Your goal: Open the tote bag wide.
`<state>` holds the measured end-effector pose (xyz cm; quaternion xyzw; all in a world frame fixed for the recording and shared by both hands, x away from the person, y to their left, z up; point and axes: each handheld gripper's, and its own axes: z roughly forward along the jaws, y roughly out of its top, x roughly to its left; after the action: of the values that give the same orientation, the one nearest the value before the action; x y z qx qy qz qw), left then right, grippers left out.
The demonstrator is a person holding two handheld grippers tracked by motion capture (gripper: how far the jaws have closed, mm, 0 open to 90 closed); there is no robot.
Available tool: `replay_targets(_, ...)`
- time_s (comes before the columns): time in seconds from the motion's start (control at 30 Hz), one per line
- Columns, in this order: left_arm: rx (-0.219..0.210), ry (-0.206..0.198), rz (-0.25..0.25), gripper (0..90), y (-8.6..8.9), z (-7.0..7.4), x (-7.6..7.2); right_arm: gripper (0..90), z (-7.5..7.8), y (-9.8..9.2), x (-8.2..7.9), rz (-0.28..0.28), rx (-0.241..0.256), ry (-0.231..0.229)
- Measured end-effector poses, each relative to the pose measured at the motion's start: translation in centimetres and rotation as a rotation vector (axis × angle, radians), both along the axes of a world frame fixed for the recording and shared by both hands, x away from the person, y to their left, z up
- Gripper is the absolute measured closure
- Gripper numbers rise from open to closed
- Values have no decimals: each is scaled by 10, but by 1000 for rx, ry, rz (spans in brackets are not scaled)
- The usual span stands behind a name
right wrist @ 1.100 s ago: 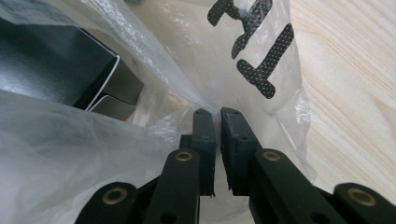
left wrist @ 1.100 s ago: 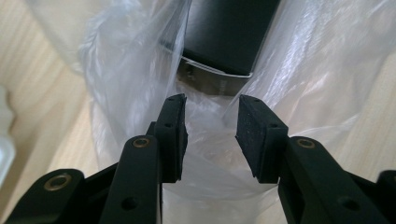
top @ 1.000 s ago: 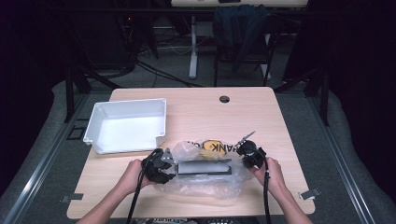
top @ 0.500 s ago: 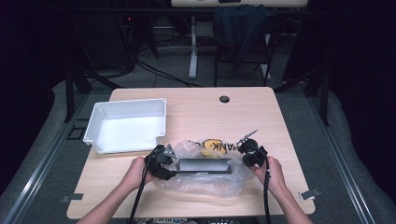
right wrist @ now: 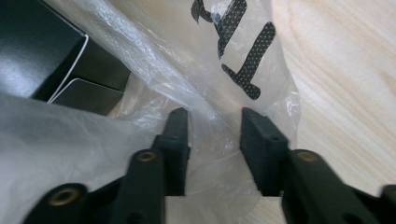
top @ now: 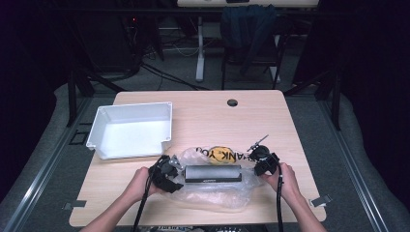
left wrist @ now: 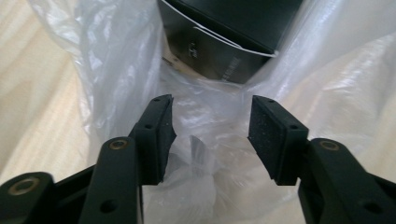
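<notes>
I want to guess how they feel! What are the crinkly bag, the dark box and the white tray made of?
The bag looks like thin clear plastic film: see-through, wrinkled, shiny, with printed letters. The dark box seems to be glossy black cardboard, judging by its pale cut edges and folded flap, though I can't be sure. The white tray looks like smooth, hard moulded plastic.

The far half of the bench [top: 251, 116] lies bare between the white bin [top: 130, 130] at far left and the right edge; a gripper can pass there freely. The near middle is taken up by the clear plastic bag [top: 217, 191] with the black box [top: 212, 173] lying across it. The left gripper [top: 167, 173] and right gripper [top: 263, 162] flank the box ends, fingers [left wrist: 271, 135] parted, crumpled film between them. Bare strips of bench remain at near left and near right.
</notes>
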<state>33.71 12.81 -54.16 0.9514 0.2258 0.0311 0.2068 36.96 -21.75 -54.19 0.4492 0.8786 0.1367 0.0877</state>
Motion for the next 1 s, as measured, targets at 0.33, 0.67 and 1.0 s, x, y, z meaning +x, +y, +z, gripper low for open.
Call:
replay_targets(0.33,-62,-45,17,348,10,19,2,359,21,-3,-2,58,64,-59)
replay_targets(0.67,-130,-119,-20,303,7,62,-4,214,42,-11,-8,65,140,-102)
replay_targets(1.0,-94,-113,-163,450,-39,65,16,208,52,-21,-11,60,197,-136)
